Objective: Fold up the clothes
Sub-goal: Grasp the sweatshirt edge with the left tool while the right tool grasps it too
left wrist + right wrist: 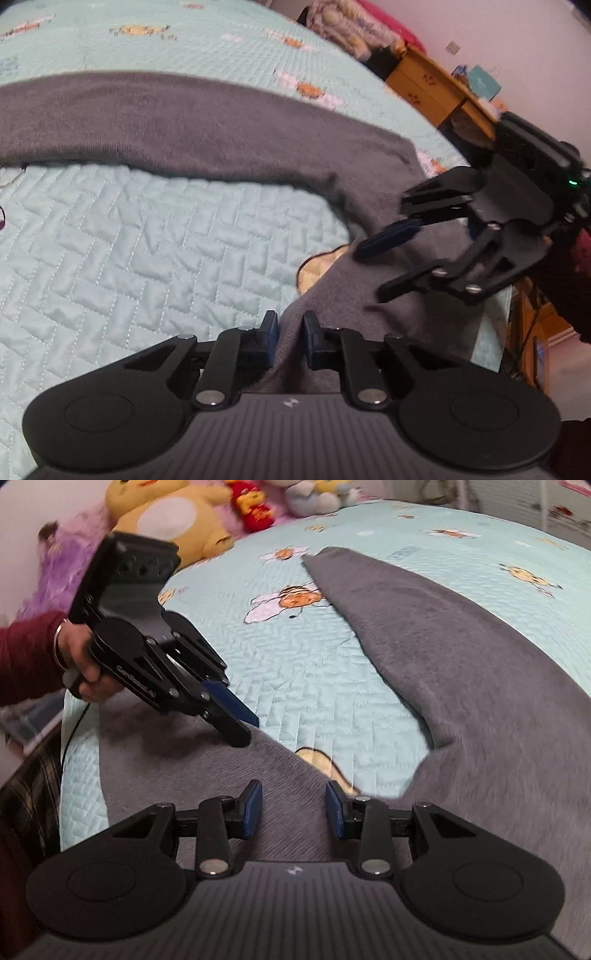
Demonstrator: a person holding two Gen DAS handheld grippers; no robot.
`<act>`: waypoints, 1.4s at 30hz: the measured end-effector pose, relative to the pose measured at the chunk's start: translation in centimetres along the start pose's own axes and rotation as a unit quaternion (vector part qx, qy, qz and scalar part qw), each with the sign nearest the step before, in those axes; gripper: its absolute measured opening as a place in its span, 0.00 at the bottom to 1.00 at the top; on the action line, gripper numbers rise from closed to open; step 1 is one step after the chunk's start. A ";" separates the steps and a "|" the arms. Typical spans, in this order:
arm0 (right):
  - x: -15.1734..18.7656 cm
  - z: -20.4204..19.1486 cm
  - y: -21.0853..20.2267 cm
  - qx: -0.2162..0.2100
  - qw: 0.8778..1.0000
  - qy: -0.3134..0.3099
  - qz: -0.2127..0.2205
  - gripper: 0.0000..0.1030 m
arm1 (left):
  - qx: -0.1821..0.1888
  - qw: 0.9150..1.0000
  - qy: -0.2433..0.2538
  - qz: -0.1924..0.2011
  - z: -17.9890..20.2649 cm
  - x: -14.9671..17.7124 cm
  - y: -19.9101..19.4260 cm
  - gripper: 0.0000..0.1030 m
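Left gripper [290, 332] pinches one grey garment [207, 122] fold; right gripper [293, 806], parted, holds nothing; one bed [147, 240].

Soft, even indoor light; both fisheye views bend strongly at the edges, with motion blur and dark vignetted corners.

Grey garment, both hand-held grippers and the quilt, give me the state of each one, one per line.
Grey garment: spread on the bed, partly folded, a long part stretched out.
Left hand-held gripper: jaws slightly apart, a ridge of grey fabric between them, grip not confirmed.
Right hand-held gripper: open, just above the garment, holding nothing.
Quilt: flat, partly covered by the garment.
Plush toys: piled at the bed's far end.
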State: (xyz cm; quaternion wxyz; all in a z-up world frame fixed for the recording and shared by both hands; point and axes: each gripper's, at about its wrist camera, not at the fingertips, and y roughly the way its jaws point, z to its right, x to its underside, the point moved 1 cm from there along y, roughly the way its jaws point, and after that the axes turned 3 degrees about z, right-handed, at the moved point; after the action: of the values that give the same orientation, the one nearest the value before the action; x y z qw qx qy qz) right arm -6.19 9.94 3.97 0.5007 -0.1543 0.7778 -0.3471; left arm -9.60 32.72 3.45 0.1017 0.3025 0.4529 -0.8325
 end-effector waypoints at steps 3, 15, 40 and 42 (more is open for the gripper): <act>-1.0 0.5 0.3 -0.015 1.000 -0.018 -0.008 0.37 | -0.001 1.000 0.017 0.016 1.1 0.1 -0.7 0.07; -2.9 -1.4 1.3 -0.048 0.984 -0.160 -0.060 0.53 | 0.057 0.997 0.051 0.018 3.8 1.0 -1.7 0.02; -4.8 5.6 5.1 -0.219 0.963 0.009 -0.156 0.45 | 0.053 0.999 -0.003 0.004 -0.3 -0.7 -0.7 0.02; -4.9 5.3 5.3 -0.218 0.963 0.000 -0.156 0.45 | 0.054 0.998 0.010 0.015 0.5 -0.4 -1.4 0.02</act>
State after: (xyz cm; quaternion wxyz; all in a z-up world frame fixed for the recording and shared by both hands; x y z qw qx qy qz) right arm 1.25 14.51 2.21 0.3941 -0.3793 0.8011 -0.2431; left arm -10.14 33.05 4.84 0.0935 0.3224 0.4038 -0.8510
